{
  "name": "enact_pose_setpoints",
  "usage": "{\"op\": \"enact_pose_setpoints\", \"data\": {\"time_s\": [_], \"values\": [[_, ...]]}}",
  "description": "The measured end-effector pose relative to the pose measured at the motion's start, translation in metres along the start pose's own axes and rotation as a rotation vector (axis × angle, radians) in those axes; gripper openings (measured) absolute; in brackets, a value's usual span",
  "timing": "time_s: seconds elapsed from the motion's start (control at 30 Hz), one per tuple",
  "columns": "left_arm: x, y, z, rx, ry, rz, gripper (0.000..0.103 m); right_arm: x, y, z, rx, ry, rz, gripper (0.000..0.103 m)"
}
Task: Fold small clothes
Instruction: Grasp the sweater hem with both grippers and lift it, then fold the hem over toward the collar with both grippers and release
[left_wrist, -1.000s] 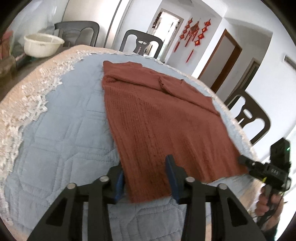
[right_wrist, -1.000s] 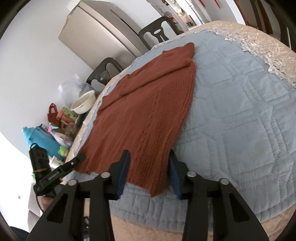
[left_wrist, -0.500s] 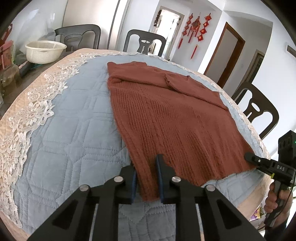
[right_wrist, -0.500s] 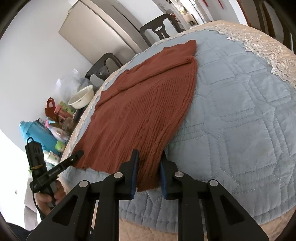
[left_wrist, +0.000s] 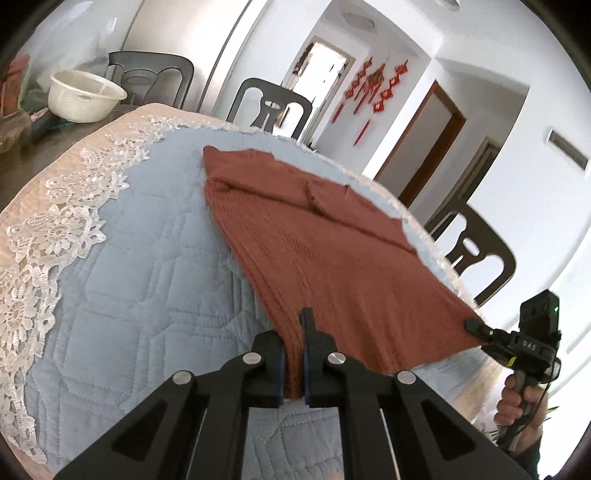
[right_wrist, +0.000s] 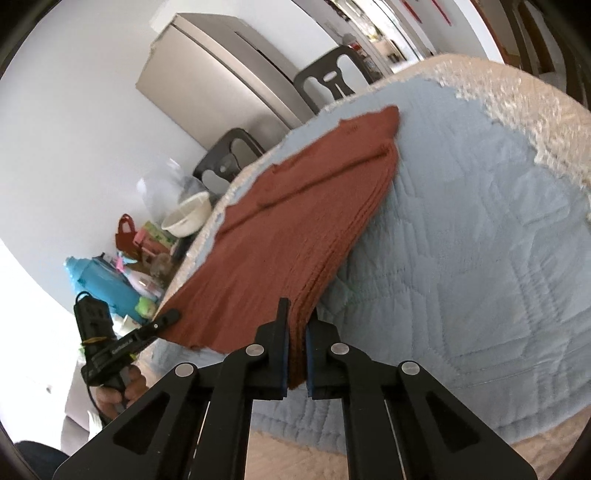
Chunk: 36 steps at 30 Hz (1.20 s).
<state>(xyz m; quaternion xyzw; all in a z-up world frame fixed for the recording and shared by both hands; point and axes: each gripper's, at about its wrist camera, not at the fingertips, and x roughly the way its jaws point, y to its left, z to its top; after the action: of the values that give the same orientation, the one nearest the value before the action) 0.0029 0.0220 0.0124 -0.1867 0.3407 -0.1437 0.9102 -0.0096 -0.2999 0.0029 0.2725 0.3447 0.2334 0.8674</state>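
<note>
Left tool (left_wrist: 294, 354) and right tool (right_wrist: 296, 350) each clamp a near corner of the rust ribbed-knit sweater (left_wrist: 332, 254) over the quilted blue table (left_wrist: 129, 277).

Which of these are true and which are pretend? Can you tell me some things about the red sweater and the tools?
1. Both tools pinch the sweater. True: left tool and right tool each grip a near corner.
2. The sweater is blue. False: it is rust red; the quilt is blue.
3. A white basket sits beyond the quilt. True.
4. The sweater is folded into a small square. False: it lies spread out.
</note>
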Motion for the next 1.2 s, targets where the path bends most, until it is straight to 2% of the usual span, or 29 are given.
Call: {"op": "enact_pose_setpoints", "data": {"time_s": [0.23, 0.57, 0.73, 0.93, 1.1, 1.2], "values": [[-0.010, 0.004, 0.001, -0.026, -0.006, -0.067, 0.007, -0.006, 0.002, 0.004, -0.006, -0.020, -0.002, 0.006], [-0.015, 0.008, 0.015, -0.032, -0.042, -0.108, 0.007, -0.007, -0.002, 0.005, 0.011, -0.033, 0.026, 0.005], [-0.022, 0.002, 0.027, -0.010, -0.075, -0.123, 0.007, -0.011, 0.004, 0.015, -0.004, -0.052, 0.036, 0.005], [-0.013, -0.007, 0.065, 0.023, -0.085, -0.104, 0.007, -0.003, 0.018, 0.052, -0.045, -0.060, 0.046, 0.005], [0.007, -0.009, 0.118, 0.043, -0.107, -0.047, 0.007, 0.019, 0.027, 0.111, -0.065, -0.069, 0.052, 0.005], [0.034, -0.002, 0.149, 0.036, -0.088, 0.002, 0.007, 0.040, 0.025, 0.143, -0.064, -0.065, 0.012, 0.005]]}}
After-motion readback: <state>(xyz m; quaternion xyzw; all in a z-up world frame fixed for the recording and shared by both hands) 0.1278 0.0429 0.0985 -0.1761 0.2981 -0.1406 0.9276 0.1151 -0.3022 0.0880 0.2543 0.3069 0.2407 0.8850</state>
